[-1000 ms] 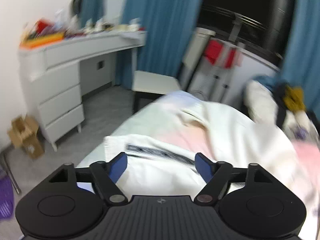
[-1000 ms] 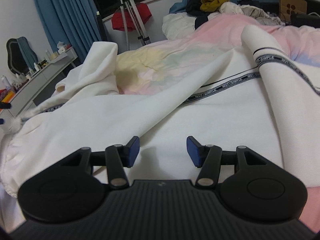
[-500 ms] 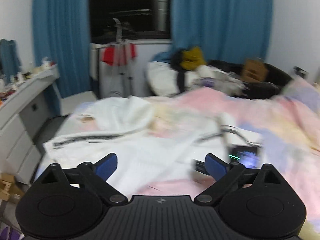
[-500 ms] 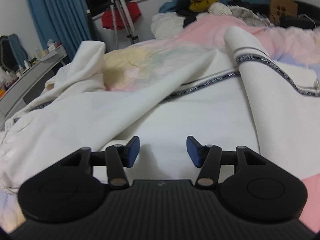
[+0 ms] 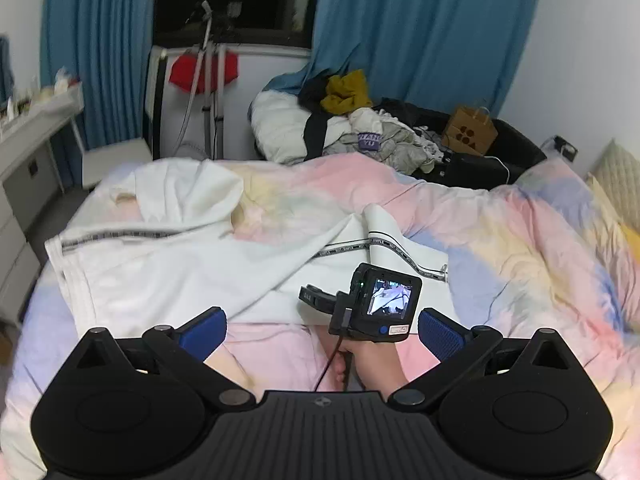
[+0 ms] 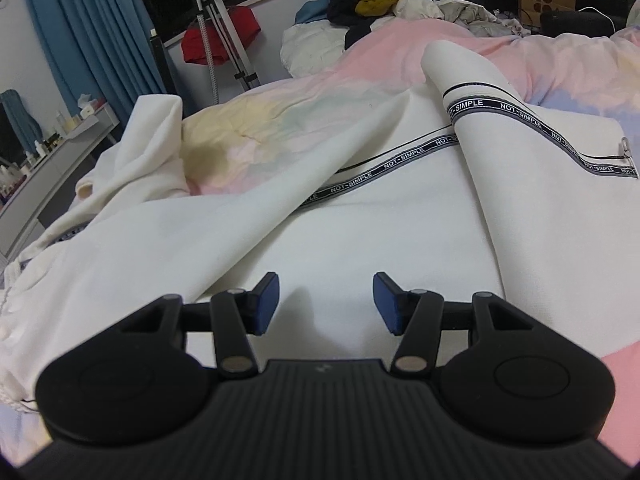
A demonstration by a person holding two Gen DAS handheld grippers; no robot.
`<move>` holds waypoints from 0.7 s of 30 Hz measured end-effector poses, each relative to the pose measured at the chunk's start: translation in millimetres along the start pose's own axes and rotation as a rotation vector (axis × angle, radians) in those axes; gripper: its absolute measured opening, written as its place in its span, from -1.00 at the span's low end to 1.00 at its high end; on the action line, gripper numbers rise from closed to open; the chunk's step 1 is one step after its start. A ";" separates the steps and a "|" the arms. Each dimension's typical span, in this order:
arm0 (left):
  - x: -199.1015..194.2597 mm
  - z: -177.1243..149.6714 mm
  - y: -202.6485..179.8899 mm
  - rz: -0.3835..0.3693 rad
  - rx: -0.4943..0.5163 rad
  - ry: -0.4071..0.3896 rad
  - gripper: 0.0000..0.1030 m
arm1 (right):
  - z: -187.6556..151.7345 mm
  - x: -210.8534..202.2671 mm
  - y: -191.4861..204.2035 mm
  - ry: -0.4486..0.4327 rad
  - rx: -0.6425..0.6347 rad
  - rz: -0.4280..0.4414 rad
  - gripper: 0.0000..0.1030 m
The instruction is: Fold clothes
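A white garment (image 5: 168,276) trimmed with black lettered tape lies spread on the pastel duvet (image 5: 520,248). One part of it (image 6: 500,152) is folded over on the right. My left gripper (image 5: 322,334) hangs above the bed's near edge, jaws opening wide, with nothing between the pads. A hand (image 5: 376,364) below it holds the right-hand device (image 5: 386,300). My right gripper (image 6: 326,304) stands half open just over the garment's flat middle (image 6: 360,240). Its pads press on nothing.
A heap of clothes (image 5: 352,128) and a brown paper bag (image 5: 470,132) sit beyond the bed's far end. A stand with a red cloth (image 5: 204,72) is by the window. A white dresser (image 5: 24,152) and a stool (image 5: 116,156) stand at the left.
The left wrist view swung from the dresser round to face along the bed and pulled back higher. Its jaws spread wider. The right gripper stayed nearly still over the garment.
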State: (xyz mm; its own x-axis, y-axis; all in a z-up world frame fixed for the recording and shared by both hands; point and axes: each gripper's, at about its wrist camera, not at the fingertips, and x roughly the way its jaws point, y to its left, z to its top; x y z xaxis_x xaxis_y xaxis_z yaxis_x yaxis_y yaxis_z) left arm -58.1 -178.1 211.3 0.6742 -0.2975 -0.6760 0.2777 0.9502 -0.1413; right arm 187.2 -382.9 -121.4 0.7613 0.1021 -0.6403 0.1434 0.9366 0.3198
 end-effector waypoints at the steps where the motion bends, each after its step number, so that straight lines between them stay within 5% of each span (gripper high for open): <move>1: 0.9 1.0 6.0 0.003 -0.006 -0.010 1.00 | 0.1 -0.1 -0.4 0.000 0.004 0.002 0.08; 21: 5.0 -1.4 12.6 0.009 -0.010 0.000 1.00 | 0.9 2.7 -2.7 0.022 0.059 0.005 0.07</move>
State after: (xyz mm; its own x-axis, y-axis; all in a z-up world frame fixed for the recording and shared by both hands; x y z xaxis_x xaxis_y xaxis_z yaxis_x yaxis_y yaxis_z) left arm -52.2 -167.5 205.2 0.6764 -0.2890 -0.6774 0.2651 0.9537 -0.1422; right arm 189.4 -385.5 -123.4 0.7481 0.1151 -0.6535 0.1766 0.9148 0.3633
